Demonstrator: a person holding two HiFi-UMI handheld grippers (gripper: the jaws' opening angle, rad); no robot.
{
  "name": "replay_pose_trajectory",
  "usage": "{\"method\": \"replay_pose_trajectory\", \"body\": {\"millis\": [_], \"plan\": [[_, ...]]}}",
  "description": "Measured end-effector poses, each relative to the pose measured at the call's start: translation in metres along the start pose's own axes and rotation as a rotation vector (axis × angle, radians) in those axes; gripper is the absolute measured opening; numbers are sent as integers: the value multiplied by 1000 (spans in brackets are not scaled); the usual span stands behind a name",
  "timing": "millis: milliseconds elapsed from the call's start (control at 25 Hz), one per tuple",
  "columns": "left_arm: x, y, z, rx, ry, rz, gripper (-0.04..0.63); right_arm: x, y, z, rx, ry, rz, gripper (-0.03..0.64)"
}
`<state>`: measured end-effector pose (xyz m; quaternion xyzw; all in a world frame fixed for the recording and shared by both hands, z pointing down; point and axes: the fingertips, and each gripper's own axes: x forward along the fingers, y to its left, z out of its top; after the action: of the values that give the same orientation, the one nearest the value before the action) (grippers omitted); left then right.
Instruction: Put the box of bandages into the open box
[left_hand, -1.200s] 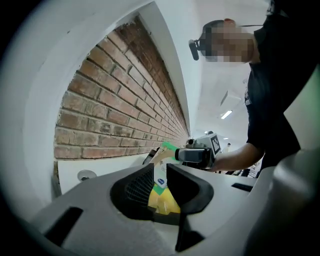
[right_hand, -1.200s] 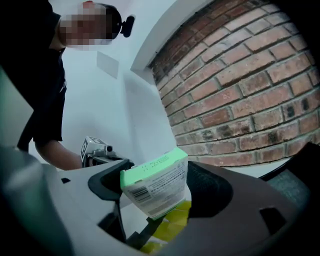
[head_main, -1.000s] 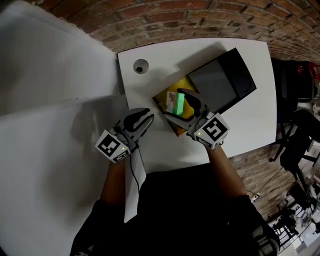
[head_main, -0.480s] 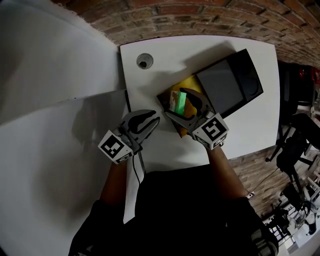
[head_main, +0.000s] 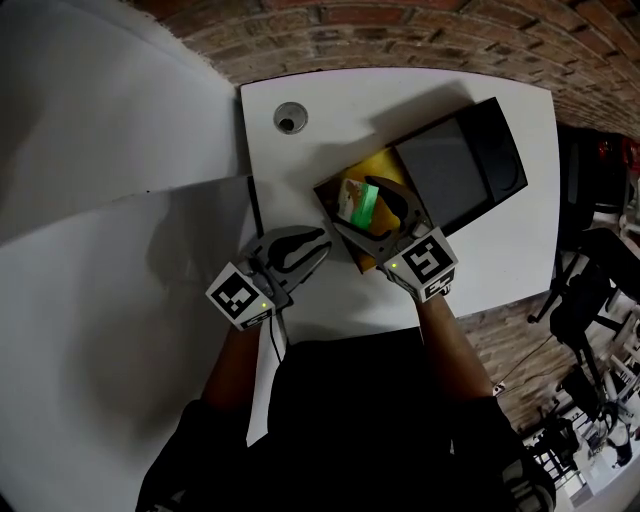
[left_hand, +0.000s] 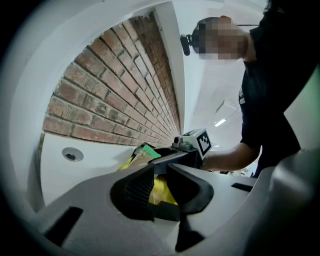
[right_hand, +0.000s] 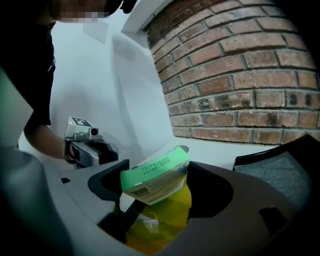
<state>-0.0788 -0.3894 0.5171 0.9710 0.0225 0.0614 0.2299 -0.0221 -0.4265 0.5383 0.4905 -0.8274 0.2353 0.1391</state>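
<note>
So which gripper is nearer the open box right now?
Right. The right gripper holds the bandage box directly above the open box; the left gripper sits beside its near-left corner, not over it.

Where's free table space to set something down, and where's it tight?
Free: the table strip between the hole and the lid; the narrow strip right of the lid; the near corner right of the right gripper. Crowded: the middle, where open box, bandage box and left gripper bunch.
</note>
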Motion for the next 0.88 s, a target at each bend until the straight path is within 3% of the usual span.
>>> {"method": "replay_pose_trajectory", "body": {"millis": [560,880], "plan": [[2,-1,-2,16,10,-8,83,-24,-7,-33,4,110,-69,367],[9,-6,-8,37,30,-19,83,-35,-10,-58,-80,217,-118,367]]}}
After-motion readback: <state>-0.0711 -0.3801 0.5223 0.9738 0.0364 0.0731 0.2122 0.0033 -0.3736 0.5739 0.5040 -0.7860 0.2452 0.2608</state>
